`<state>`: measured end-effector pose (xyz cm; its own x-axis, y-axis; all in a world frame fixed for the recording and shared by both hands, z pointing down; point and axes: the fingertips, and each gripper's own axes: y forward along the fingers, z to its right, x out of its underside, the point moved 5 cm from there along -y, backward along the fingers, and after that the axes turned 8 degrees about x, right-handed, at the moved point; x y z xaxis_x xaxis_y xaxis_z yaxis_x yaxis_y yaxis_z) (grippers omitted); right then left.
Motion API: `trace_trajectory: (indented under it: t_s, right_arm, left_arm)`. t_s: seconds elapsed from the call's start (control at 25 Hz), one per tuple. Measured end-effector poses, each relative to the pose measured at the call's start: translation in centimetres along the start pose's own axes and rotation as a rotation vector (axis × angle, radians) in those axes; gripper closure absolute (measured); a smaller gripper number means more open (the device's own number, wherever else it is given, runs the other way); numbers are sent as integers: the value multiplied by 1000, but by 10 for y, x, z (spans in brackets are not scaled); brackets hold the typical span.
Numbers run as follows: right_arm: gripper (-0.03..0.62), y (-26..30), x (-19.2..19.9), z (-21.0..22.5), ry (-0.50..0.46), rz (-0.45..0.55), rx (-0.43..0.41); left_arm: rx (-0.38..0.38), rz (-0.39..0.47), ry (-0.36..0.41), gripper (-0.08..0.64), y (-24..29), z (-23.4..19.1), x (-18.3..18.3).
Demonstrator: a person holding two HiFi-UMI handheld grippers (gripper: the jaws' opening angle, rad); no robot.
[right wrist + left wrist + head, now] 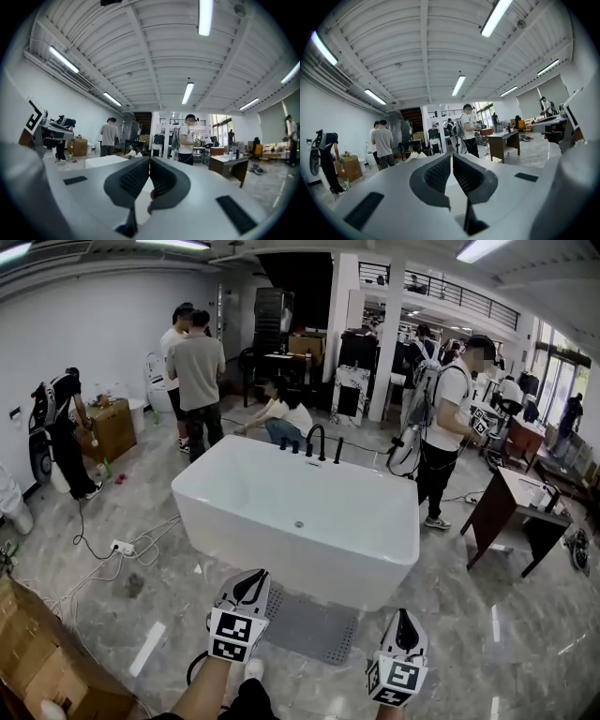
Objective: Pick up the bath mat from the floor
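Bath mat lies on the floor beside the bathtub — left claw and right claw both closed, empty.

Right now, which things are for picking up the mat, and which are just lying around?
For the job: bath mat, left gripper, right gripper.
Just lying about: bathtub, cardboard box, power strip, desk.

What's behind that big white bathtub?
A person in a white top crouches on the floor behind the bathtub, near the black taps on its far rim. The tub's body hides the floor right behind it.
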<state>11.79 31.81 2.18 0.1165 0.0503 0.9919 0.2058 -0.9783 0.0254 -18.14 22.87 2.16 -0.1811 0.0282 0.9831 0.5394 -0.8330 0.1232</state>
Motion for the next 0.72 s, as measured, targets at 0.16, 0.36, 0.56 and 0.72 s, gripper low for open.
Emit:
trace_trajectory:
  t_s: [0.16, 0.36, 0.56, 0.72]
  right_arm:
    - [571, 36, 0, -17, 7, -12, 7]
    - [571, 84, -7, -41, 11, -26, 22]
    - [571, 137, -11, -67, 21, -43, 50]
    - [571, 180, -14, -89, 26, -44, 86]
  left_arm:
    - [0, -13, -7, 541, 26, -30, 7]
    - [22, -23, -3, 541, 67, -73, 8]
    - [56, -39, 2, 541, 110, -119, 13]
    - [86, -47, 11, 541, 153, -162, 17]
